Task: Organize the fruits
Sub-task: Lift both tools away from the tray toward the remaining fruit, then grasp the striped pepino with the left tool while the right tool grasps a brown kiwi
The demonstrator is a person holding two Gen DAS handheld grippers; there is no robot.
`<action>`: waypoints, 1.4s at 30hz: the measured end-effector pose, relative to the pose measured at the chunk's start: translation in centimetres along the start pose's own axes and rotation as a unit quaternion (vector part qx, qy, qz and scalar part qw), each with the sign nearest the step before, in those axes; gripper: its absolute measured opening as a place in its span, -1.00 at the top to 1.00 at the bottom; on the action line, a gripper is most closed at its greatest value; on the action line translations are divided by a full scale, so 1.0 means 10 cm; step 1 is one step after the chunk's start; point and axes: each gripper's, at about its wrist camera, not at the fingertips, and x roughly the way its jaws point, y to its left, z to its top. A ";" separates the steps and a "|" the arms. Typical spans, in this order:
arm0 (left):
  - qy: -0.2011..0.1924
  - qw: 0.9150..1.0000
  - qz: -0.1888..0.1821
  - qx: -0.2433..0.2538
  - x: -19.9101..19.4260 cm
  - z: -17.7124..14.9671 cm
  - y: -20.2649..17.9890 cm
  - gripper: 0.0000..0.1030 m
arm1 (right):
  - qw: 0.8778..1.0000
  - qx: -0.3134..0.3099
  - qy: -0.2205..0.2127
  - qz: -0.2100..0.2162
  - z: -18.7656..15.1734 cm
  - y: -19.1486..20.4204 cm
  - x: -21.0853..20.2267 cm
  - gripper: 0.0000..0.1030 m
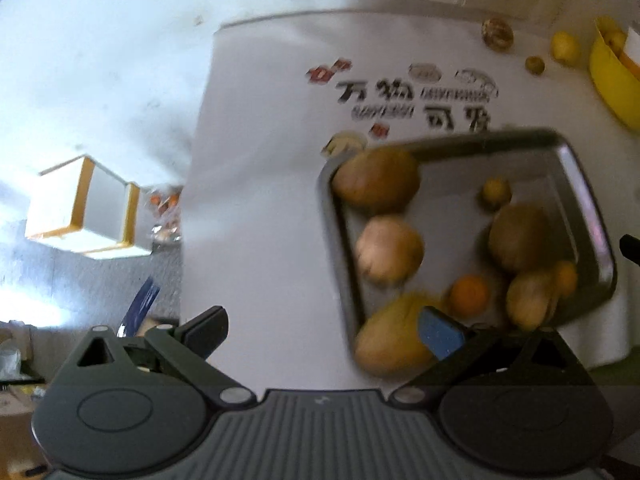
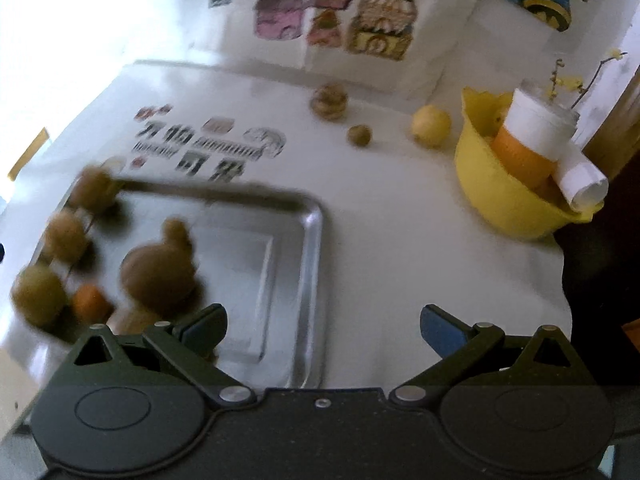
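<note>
A metal tray (image 1: 588, 216) holds several brown and yellow fruits and a small orange (image 1: 469, 295). It also shows in the right wrist view (image 2: 314, 248), fruits bunched at its left end. My left gripper (image 1: 322, 332) is open and empty above the table, its right finger over the tray's near corner by a yellow fruit (image 1: 394, 340). My right gripper (image 2: 322, 330) is open and empty over the tray's right end. A lemon (image 2: 431, 125), a small round fruit (image 2: 359, 135) and a brown fruit (image 2: 330, 101) lie loose on the table.
A yellow bowl (image 2: 492, 196) with a paper roll and orange items stands at the right. The white tablecloth (image 2: 380, 220) has printed pictures. A white and yellow box (image 1: 80, 204) stands on the floor left of the table.
</note>
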 end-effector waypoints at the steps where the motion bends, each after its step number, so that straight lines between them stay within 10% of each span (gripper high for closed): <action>1: -0.002 1.000 0.001 0.005 0.01 0.11 -0.05 -0.99 | 1.000 0.005 -0.005 0.000 0.06 -0.04 0.04 -0.99; 20: -0.043 0.995 -0.062 0.062 0.55 2.01 -1.07 -0.99 | 0.998 0.052 -0.016 0.032 0.82 -0.47 1.03 -0.99; 42: -0.075 0.982 -0.167 0.047 1.15 2.91 -1.65 -0.95 | 0.998 0.031 -0.035 0.039 1.36 -0.61 1.77 -0.44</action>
